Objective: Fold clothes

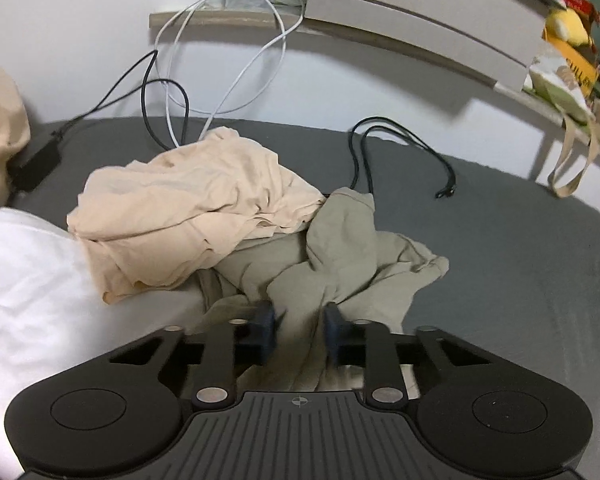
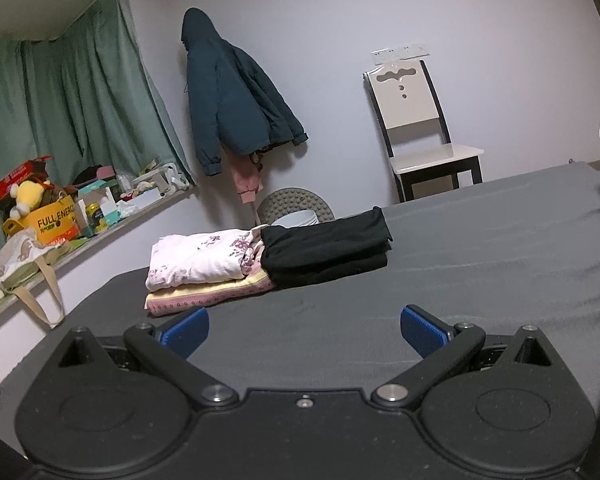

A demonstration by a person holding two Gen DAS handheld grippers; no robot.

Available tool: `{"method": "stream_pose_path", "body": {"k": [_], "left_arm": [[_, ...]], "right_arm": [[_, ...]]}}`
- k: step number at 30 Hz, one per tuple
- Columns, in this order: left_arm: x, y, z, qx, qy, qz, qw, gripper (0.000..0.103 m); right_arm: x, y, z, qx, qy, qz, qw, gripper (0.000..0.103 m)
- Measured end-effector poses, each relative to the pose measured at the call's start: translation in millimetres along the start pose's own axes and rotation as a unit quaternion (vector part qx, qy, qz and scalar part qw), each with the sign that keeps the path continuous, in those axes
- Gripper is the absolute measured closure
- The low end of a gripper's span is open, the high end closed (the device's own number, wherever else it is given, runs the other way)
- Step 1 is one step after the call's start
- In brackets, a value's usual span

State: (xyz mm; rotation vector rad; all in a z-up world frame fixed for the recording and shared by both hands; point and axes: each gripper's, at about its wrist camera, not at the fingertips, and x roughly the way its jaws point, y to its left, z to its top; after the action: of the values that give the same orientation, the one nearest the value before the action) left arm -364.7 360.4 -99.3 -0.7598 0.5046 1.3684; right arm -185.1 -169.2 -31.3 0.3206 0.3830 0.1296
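Note:
A crumpled olive-grey garment (image 1: pixel 340 256) lies on the dark grey bed (image 1: pixel 520 264), partly under a crumpled beige garment (image 1: pixel 188 212). My left gripper (image 1: pixel 300 328) has its blue pads close together with a bunch of the olive-grey cloth running between them. My right gripper (image 2: pixel 304 330) hovers low over bare bed sheet (image 2: pixel 460 264), its blue fingers (image 2: pixel 186 330) wide apart and nothing between them. Ahead of it sit folded clothes: a white floral garment (image 2: pixel 200 260) on a pink striped one (image 2: pixel 208 296), beside a folded black stack (image 2: pixel 328 250).
White bedding (image 1: pixel 24 288) lies at the left of the pile. Black cables (image 1: pixel 400 148) and white cables (image 1: pixel 228 64) trail onto the bed from the wall. A cluttered sill (image 2: pixel 60 216) runs along the wall, a chair (image 2: pixel 420 128) and a hanging dark jacket (image 2: pixel 228 96) stand beyond the bed.

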Motion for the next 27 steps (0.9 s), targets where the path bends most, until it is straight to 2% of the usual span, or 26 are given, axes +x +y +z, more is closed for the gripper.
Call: {"method": "stream_pose_path", "body": {"k": [4, 7, 9, 12, 15, 22, 24, 27], "left_arm": [[-8, 9, 4, -0.018, -0.003, -0.053, 0.9984, 0.087], [-18, 11, 10, -0.027, -0.003, -0.11, 0.9936, 0.09], [-28, 5, 14, -0.013, -0.008, -0.142, 0.9897, 0.091], [-48, -12, 23, 0.025, -0.02, -0.171, 0.9848, 0.092], [-68, -30, 33, 0.048, -0.024, -0.22, 0.974, 0.092], [-125, -82, 67, 0.095, -0.044, -0.337, 0.9357, 0.092], [-147, -101, 76, 0.123, -0.052, -0.371, 0.9188, 0.092], [-184, -131, 88, 0.169, -0.066, -0.422, 0.8881, 0.092]], "right_arm": [[0, -7, 1, 0.02, 0.001, 0.001, 1.0, 0.0], [-1, -11, 2, 0.033, -0.001, -0.001, 0.999, 0.0], [-2, -13, 2, 0.038, -0.004, -0.002, 0.999, 0.0], [-3, -15, 3, 0.043, -0.008, -0.001, 0.999, 0.0], [-2, -16, 4, 0.046, -0.008, 0.0, 0.999, 0.0], [1, -19, 5, 0.054, -0.009, 0.002, 0.999, 0.0], [1, -20, 5, 0.058, -0.009, 0.003, 0.998, 0.0], [2, -22, 5, 0.063, -0.009, 0.004, 0.998, 0.0]]}}
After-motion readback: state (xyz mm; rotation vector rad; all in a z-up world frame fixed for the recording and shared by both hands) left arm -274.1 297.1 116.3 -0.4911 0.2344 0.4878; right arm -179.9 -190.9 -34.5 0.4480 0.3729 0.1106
